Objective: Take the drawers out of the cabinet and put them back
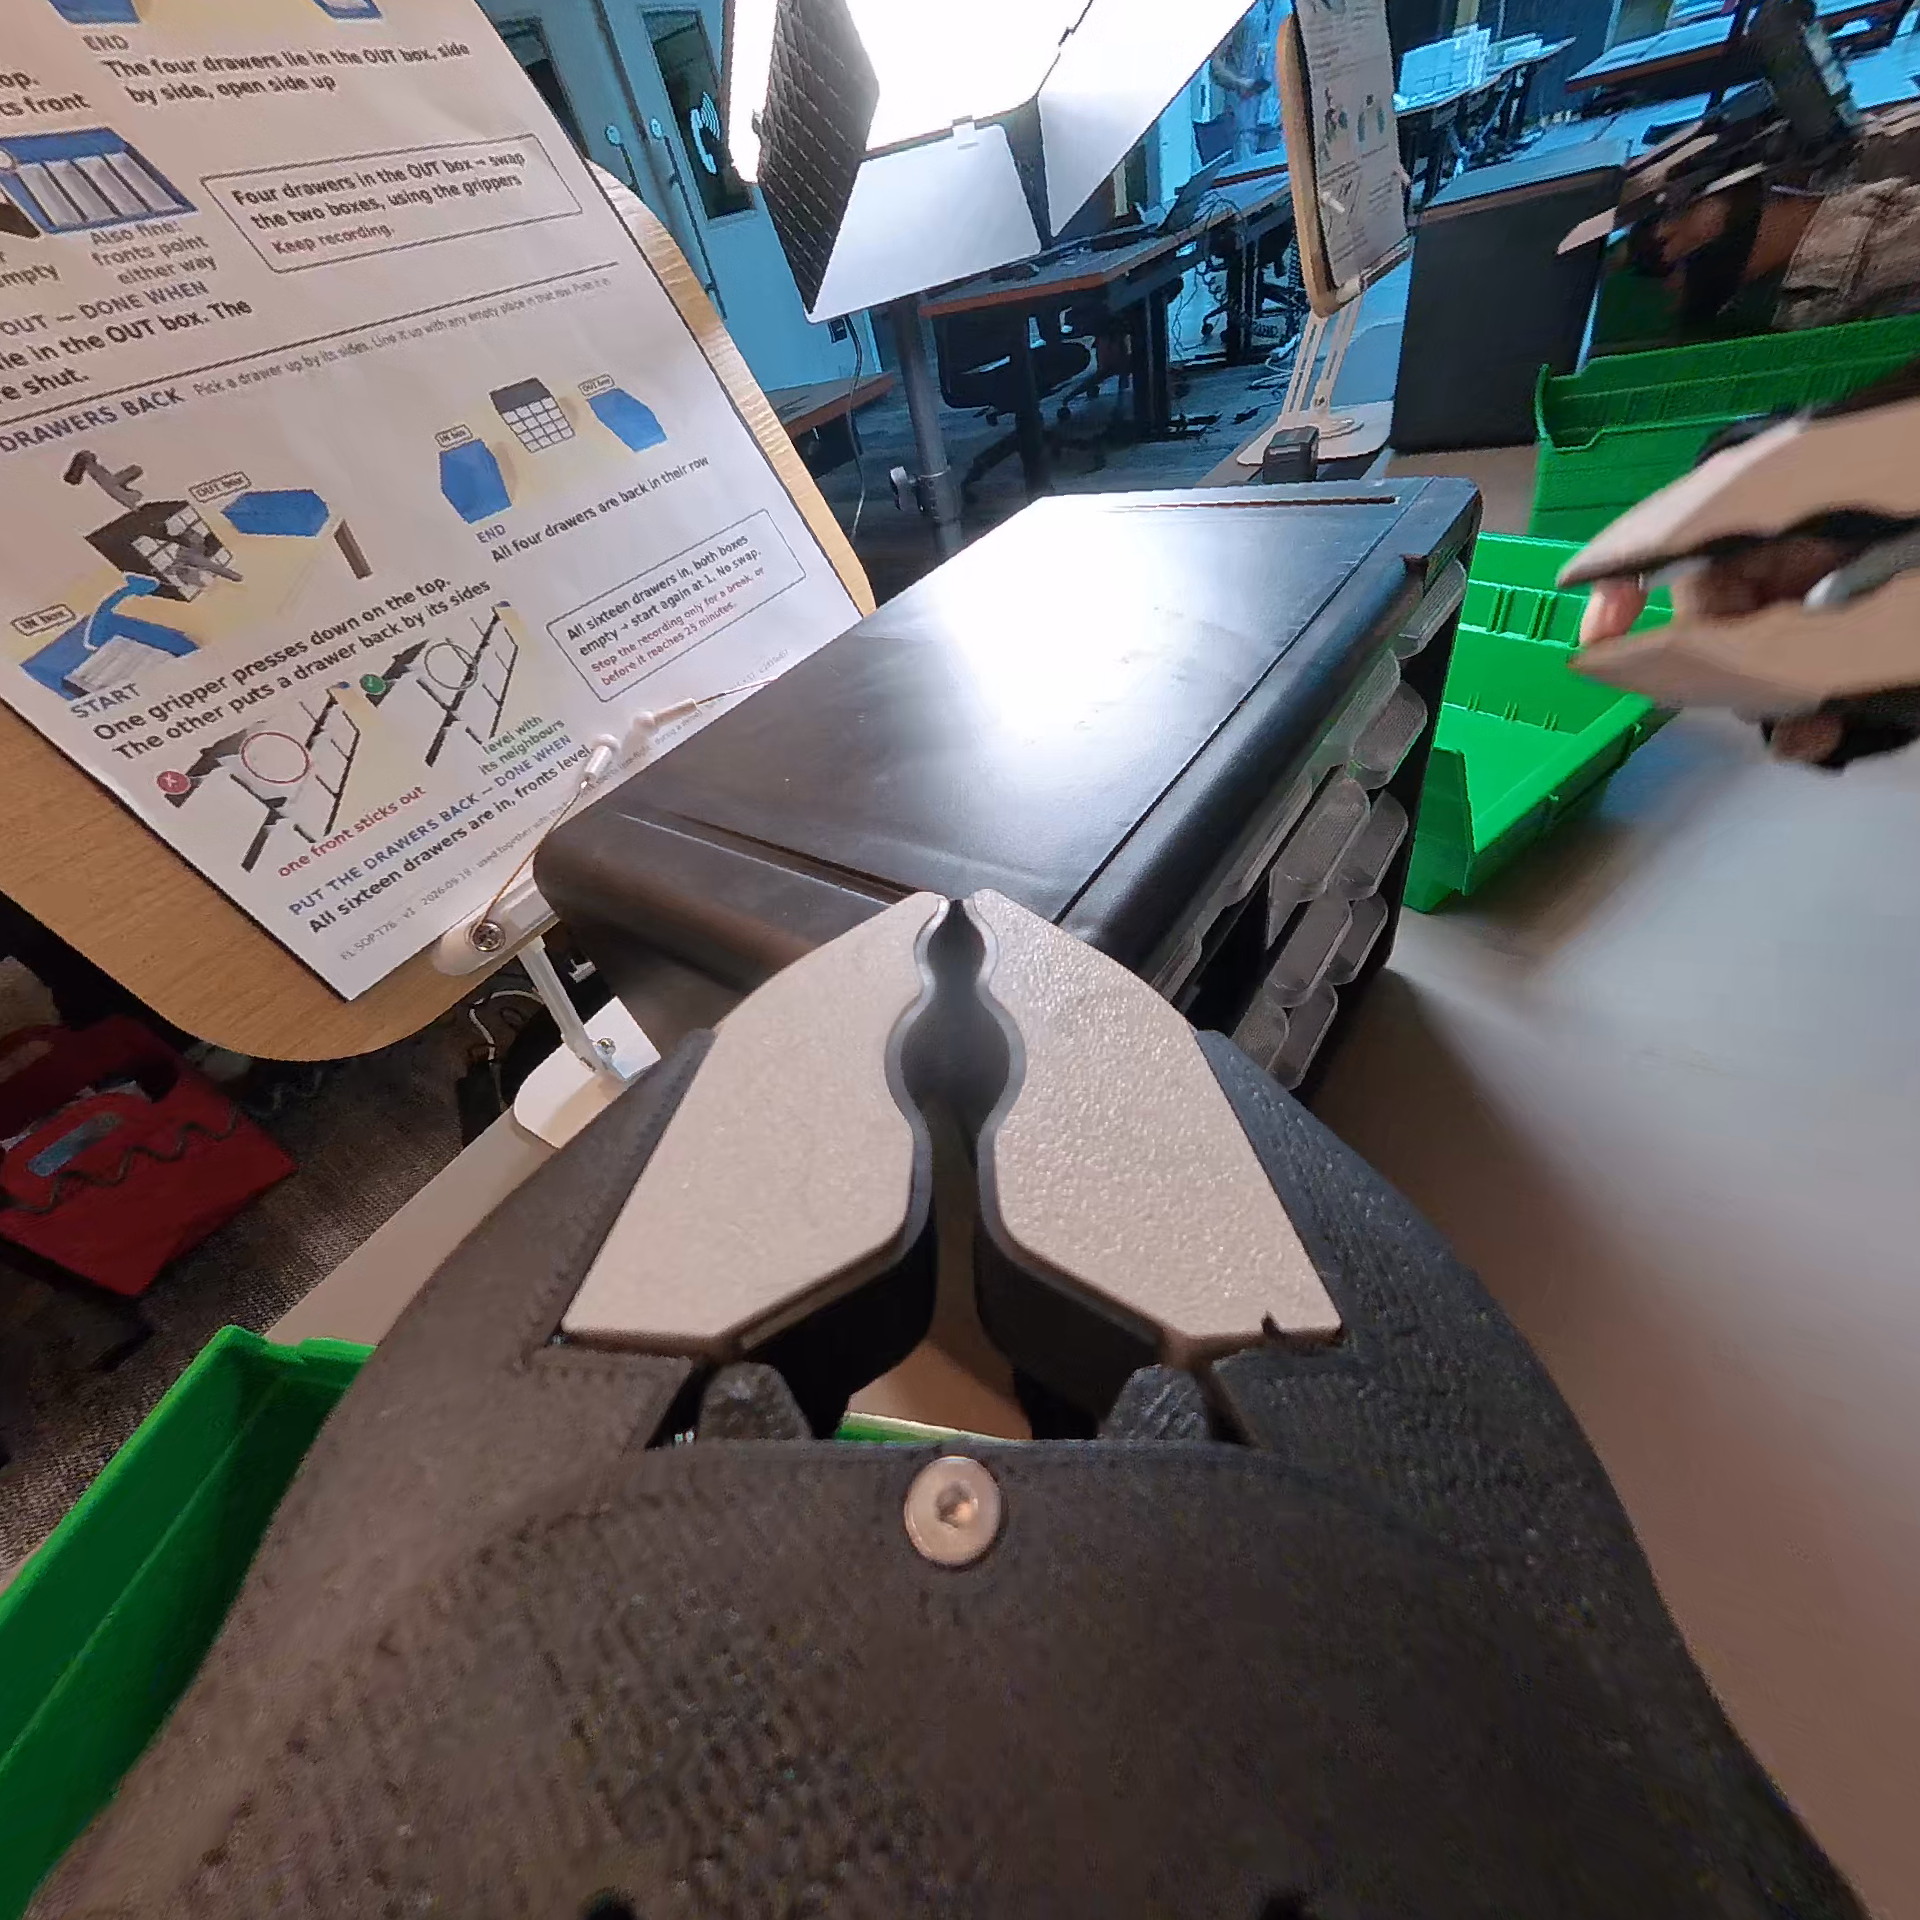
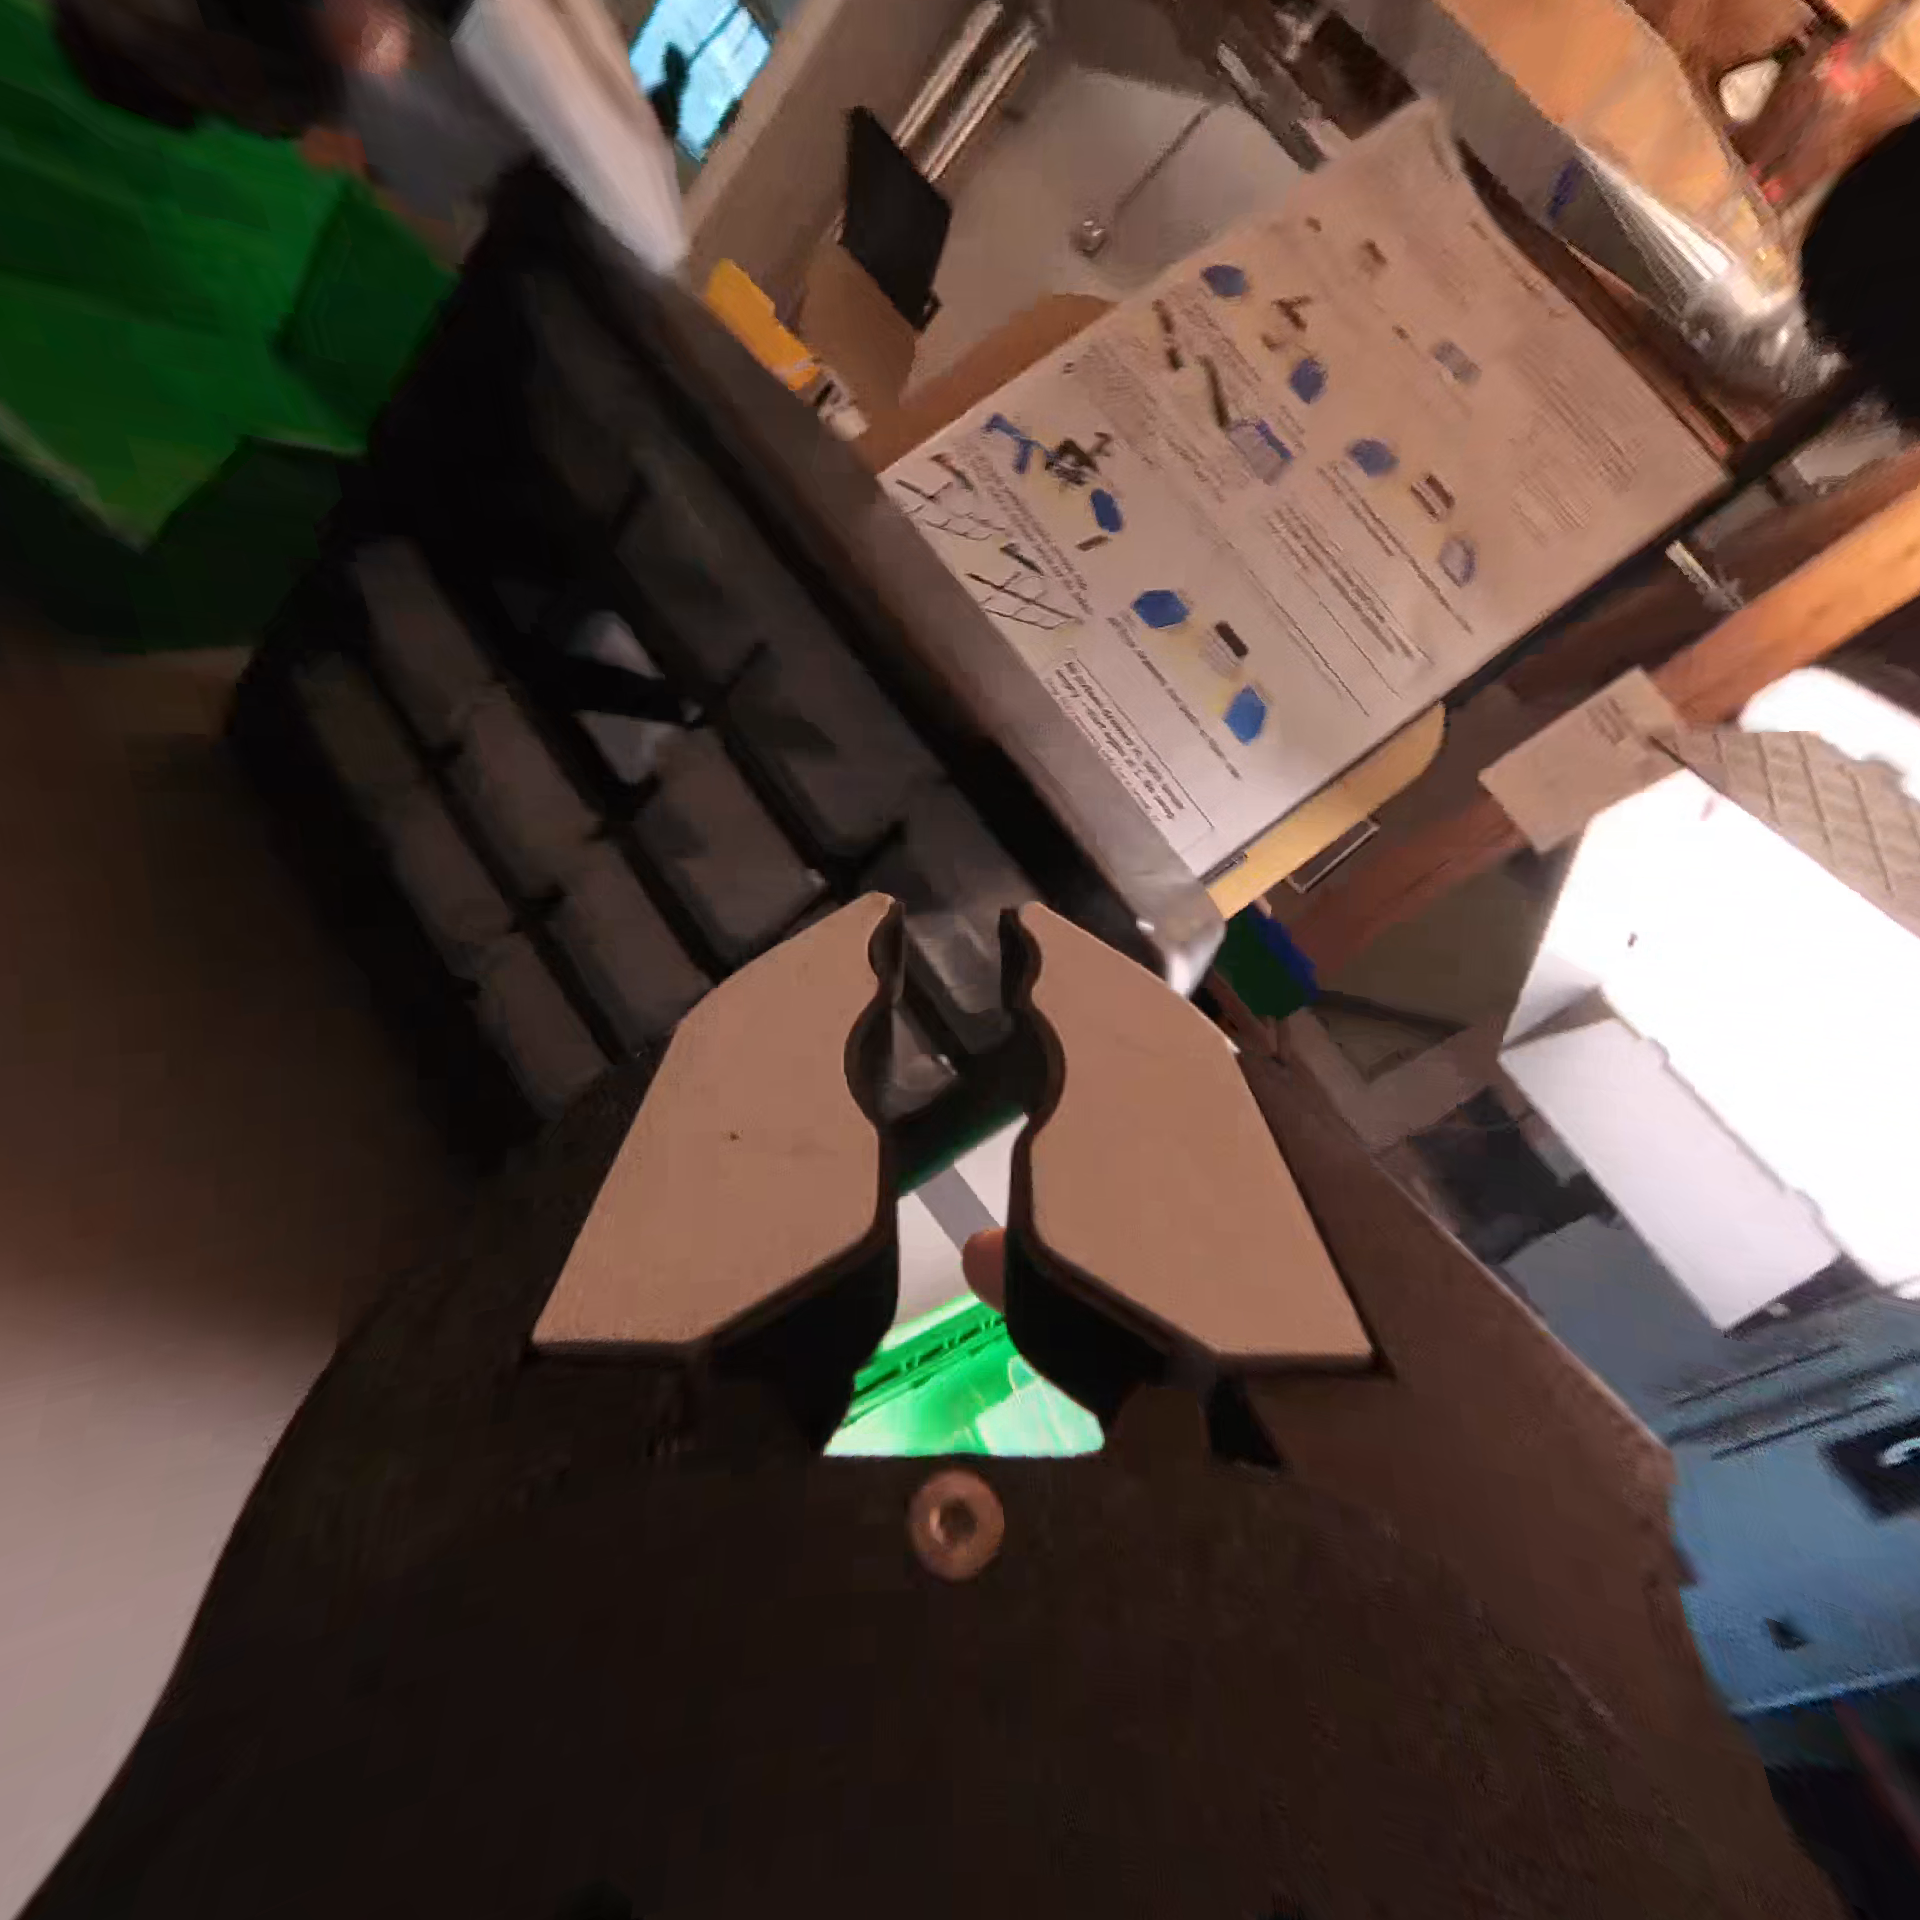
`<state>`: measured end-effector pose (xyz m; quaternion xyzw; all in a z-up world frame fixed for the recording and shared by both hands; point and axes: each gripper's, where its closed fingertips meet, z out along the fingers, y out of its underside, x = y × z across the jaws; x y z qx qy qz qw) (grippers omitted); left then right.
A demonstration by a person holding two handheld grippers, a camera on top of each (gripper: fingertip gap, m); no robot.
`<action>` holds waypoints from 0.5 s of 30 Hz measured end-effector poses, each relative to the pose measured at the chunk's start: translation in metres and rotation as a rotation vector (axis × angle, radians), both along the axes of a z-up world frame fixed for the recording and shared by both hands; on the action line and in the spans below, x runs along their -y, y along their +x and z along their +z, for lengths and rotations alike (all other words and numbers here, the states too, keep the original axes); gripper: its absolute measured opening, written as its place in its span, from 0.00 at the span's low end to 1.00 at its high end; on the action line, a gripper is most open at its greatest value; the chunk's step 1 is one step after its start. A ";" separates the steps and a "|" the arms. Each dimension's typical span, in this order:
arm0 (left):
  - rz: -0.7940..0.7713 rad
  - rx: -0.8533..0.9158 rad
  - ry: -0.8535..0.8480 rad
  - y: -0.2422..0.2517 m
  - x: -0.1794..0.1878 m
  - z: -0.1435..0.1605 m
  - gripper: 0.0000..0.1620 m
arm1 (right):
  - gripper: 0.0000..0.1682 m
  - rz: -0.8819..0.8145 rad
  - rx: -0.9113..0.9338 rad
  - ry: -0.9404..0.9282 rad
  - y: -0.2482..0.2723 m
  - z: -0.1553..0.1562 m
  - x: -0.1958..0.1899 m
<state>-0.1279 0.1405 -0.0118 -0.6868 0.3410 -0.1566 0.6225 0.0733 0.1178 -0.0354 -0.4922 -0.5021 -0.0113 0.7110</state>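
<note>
The black cabinet [image 1: 1049, 717] is seen standing on the surface [image 1: 1621, 1091], drawer fronts [image 2: 665, 769] facing the right gripper [image 2: 951, 920]. Its jaws are parted narrowly, empty, aimed at the drawer grid close ahead. The left gripper [image 1: 954, 909], jaws closed on nothing, is held over the cabinet's near top edge. The right is judged nearer the drawers.

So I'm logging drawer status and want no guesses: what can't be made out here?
- Cabinet front: left wrist view sees it edge-on, so drawer count is unclear.
- Drawers: motion-blurred in right wrist view.
- Green bin: contents cut off by the frame edge and left gripper.
- Right gripper: contact with drawer unclear.
</note>
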 end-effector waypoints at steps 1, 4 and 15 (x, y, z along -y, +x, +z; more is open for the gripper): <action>0.002 -0.001 0.001 0.000 0.000 0.000 0.00 | 0.11 -0.006 0.089 0.039 -0.011 -0.012 0.004; 0.008 -0.010 0.006 0.000 0.000 0.000 0.00 | 0.12 -0.022 0.284 0.129 -0.038 -0.046 0.001; -0.001 -0.016 0.007 -0.001 0.000 0.000 0.00 | 0.07 -0.157 0.402 0.278 -0.067 -0.051 -0.027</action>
